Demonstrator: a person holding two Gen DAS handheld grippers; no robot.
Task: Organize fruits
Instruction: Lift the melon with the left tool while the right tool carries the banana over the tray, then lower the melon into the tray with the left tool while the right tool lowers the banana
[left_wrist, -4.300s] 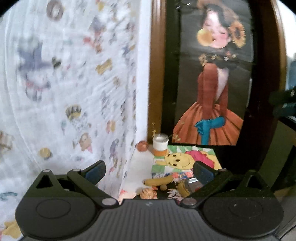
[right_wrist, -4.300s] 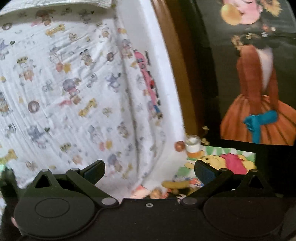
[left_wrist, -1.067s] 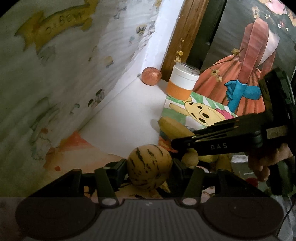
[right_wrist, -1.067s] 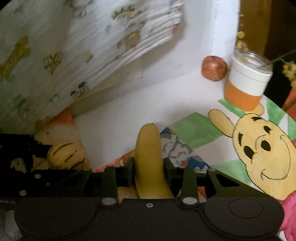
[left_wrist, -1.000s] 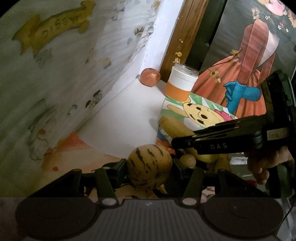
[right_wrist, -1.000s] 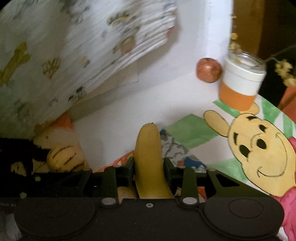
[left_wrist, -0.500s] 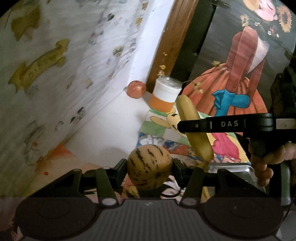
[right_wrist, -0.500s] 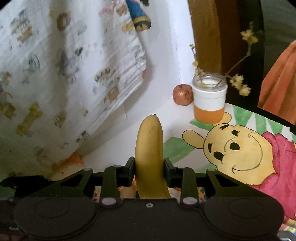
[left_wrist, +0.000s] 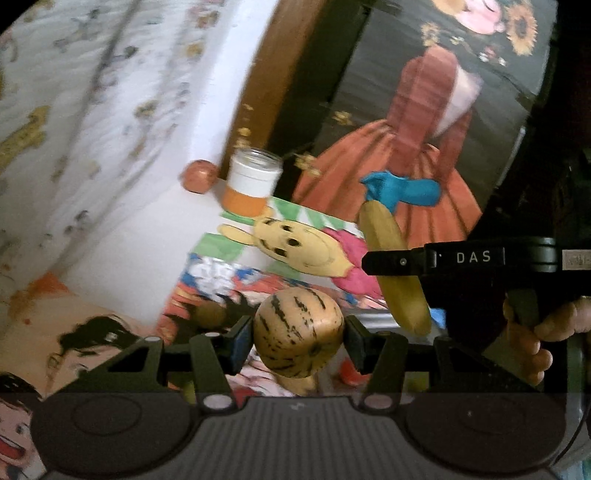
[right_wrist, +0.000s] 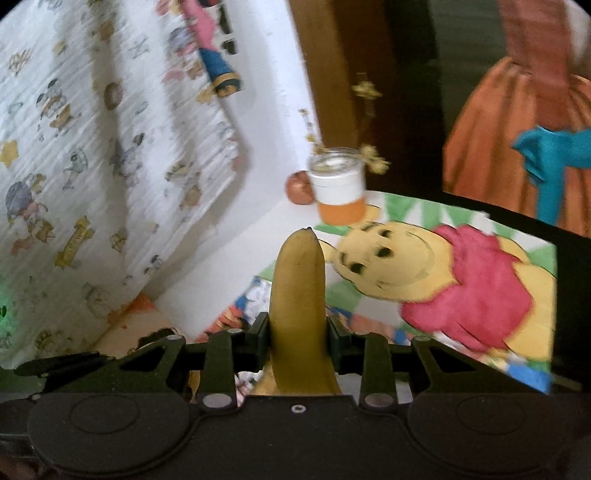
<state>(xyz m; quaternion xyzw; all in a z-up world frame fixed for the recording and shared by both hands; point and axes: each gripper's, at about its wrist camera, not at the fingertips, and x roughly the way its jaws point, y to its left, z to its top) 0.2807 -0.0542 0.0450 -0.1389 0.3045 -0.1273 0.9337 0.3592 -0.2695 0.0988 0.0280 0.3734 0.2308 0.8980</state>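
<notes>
Over cartoon-printed table mats (right_wrist: 480, 295) I am carrying clamped fruit: left gripper (left_wrist: 299, 339) on striped melon (left_wrist: 299, 332), right gripper (right_wrist: 297, 345) on banana (right_wrist: 297, 295); next, a drop-off spot, perhaps the metal tray (left_wrist: 373, 317) at 4 o'clock of the melon.

The banana (right_wrist: 297, 295) runs down behind the hand-held gripper (right_wrist: 297, 341), stem hidden.

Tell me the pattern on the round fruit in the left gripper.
Pale yellow-tan skin with dark broken stripes; the round fruit shows best in the left wrist view.
</notes>
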